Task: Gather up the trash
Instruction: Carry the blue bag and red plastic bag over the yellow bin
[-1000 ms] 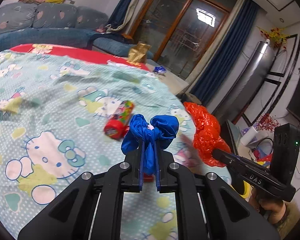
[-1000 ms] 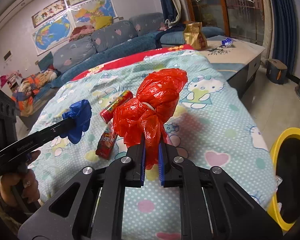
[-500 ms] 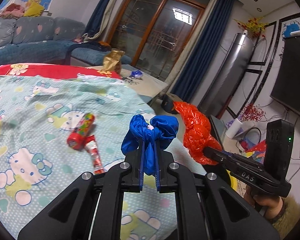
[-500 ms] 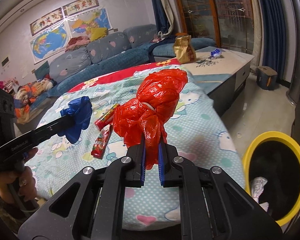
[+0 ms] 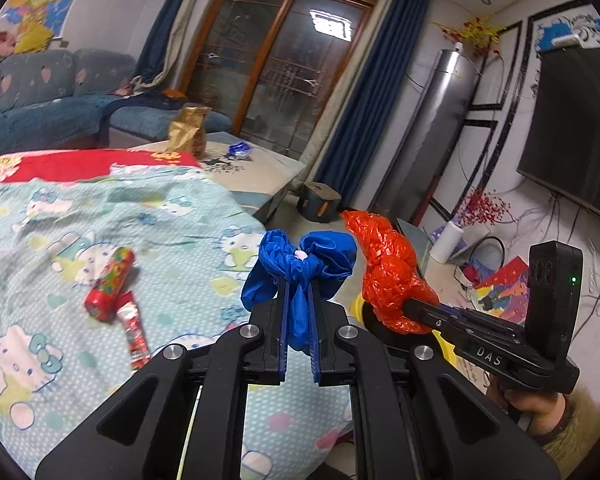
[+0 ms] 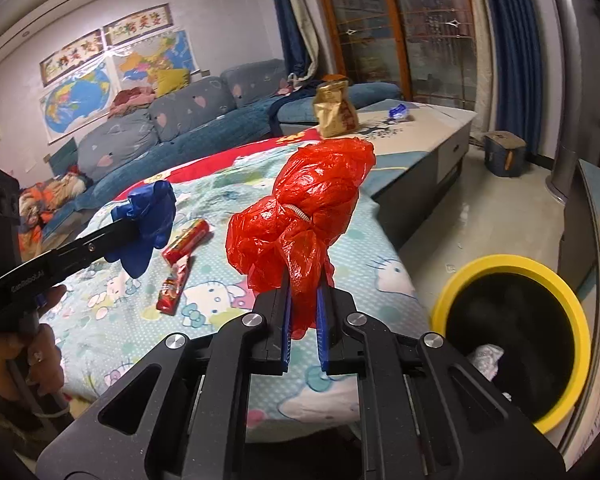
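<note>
Left gripper (image 5: 299,300): clamped on a crumpled blue bag (image 5: 300,268), which bulges out above both fingertips, held in the air over the bed's edge.
Right gripper (image 6: 303,304): closed on a crumpled red bag (image 6: 300,216) that stands up from between its fingers; a small white band pinches the bag's middle.
Bed (image 5: 180,240): ahead of and below both grippers, covered with a pale blue cartoon-cat sheet, red cloth at its far end.
Sofa (image 6: 188,116): beyond the bed, grey-blue, with clothes piled on its back.
Low table (image 6: 428,128): past the far corner of the bed, carrying a gold bag (image 6: 334,110) and a small blue wrapper (image 6: 398,111).
Bin (image 6: 512,336): on the floor to the right of the right gripper and lower than it, yellow rim, black inside, crumpled white paper (image 6: 485,358) in it.
Candy tube (image 5: 110,285): lying on the sheet to the left of the left gripper, red ends, colourful print.
Red wrapper (image 5: 134,330): flat on the sheet, just beside the tube, on its nearer side.
</note>
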The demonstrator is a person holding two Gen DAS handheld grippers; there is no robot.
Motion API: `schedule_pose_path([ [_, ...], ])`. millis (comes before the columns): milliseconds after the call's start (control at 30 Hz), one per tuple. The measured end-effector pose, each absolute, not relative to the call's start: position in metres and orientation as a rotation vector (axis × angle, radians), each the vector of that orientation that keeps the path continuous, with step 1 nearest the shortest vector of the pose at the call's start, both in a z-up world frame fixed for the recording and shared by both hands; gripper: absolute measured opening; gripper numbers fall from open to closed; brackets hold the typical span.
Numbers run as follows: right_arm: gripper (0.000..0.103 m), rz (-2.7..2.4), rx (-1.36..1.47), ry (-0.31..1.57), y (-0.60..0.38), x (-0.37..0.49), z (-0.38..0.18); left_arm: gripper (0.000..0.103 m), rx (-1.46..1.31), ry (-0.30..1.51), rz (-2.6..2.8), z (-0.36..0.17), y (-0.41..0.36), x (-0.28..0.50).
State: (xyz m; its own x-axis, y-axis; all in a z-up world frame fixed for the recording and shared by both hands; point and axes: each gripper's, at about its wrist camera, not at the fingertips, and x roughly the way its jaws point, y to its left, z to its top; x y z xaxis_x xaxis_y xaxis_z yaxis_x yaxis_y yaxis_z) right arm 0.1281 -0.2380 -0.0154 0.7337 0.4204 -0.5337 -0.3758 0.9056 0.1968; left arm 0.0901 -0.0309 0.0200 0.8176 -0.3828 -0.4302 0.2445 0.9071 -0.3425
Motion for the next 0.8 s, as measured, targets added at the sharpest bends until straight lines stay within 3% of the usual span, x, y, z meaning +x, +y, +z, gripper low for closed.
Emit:
schedule_pose_path([
  [800, 0.006, 0.181, 0.244, 0.578, -0.356, 0.119, -0.028, 0.008, -0.111, 0.522, -0.541, 0.016, -0.15, 0.12],
])
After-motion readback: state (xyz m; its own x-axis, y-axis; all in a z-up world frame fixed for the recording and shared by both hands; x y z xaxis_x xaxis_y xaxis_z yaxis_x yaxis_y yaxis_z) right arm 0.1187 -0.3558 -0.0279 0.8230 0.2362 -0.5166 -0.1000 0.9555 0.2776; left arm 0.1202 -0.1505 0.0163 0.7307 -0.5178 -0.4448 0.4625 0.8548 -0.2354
